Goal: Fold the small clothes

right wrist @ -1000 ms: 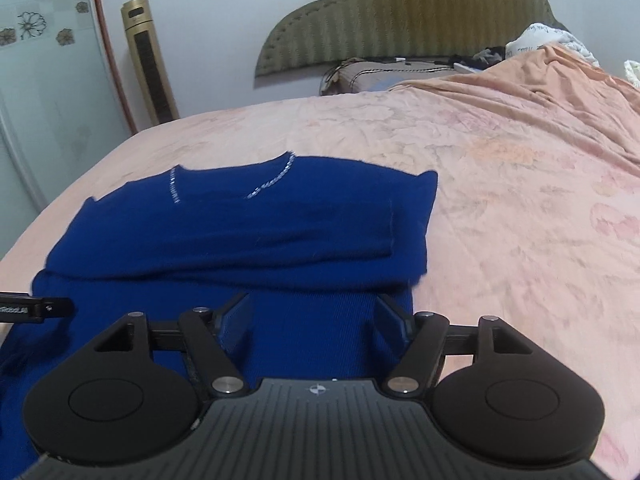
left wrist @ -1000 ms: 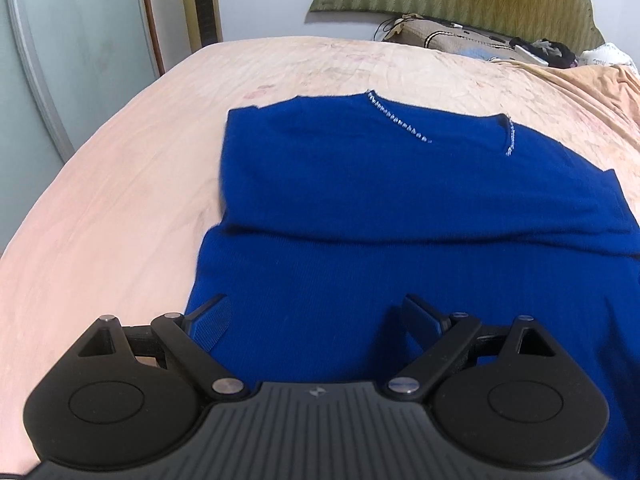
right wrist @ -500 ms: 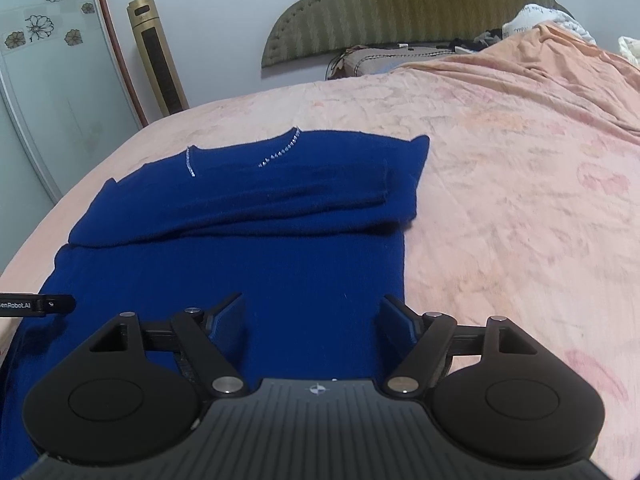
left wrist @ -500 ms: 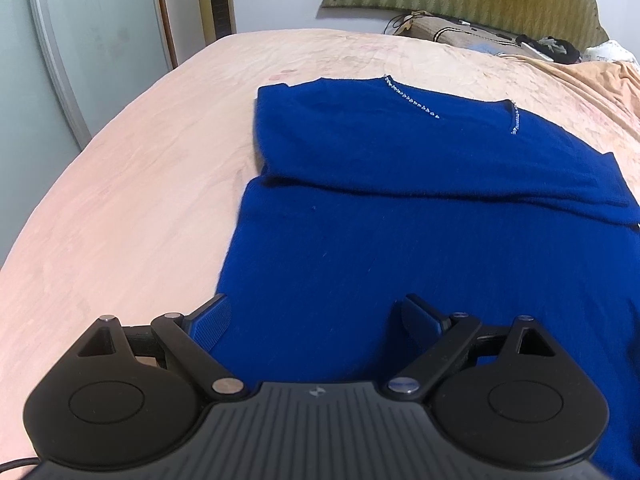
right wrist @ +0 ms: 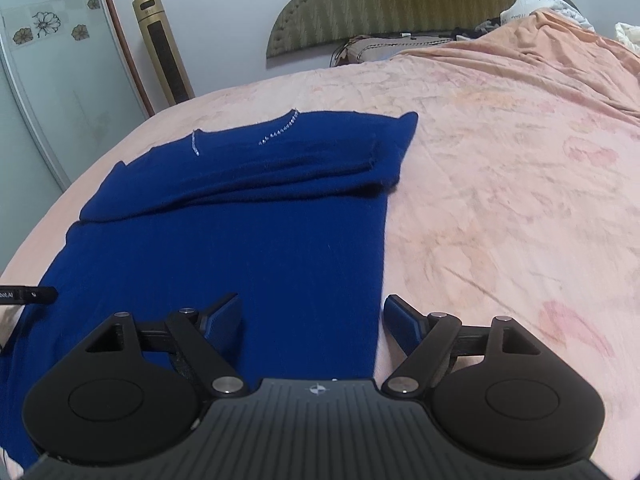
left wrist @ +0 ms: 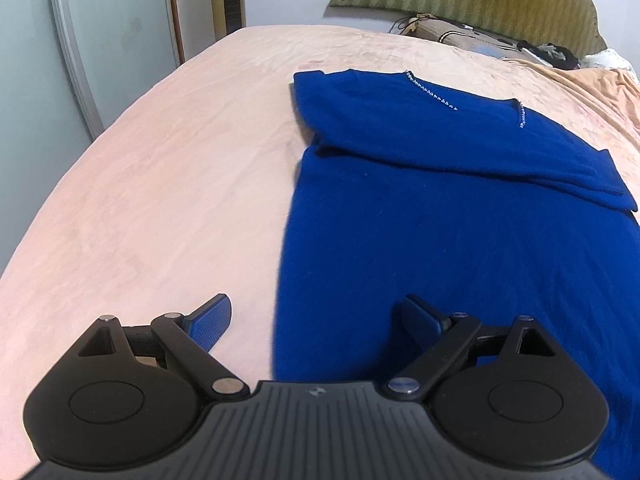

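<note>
We are holding the left claw (left wrist: pixel 316 320) spread wide over the blue sweater's (left wrist: pixel 460 232) left side edge, nothing between its jaws. The right claw (right wrist: pixel 312 316) is opening, straddling the right side edge, gripping nothing. The sweater is lying flat mid-bed (left wrist: pixel 160 184), sleeves already folded across the chest. Next, probably: pinching the hem corners and carrying them toward the neckline (right wrist: pixel 276 136). No writing is fully legible.

The left gripper (left wrist: pixel 316 318) was angled downward with its jaws spread wide and nothing gripped, while the right gripper (right wrist: pixel 312 316), likewise angled downward, was opening its jaws with nothing pressed between them.
</note>
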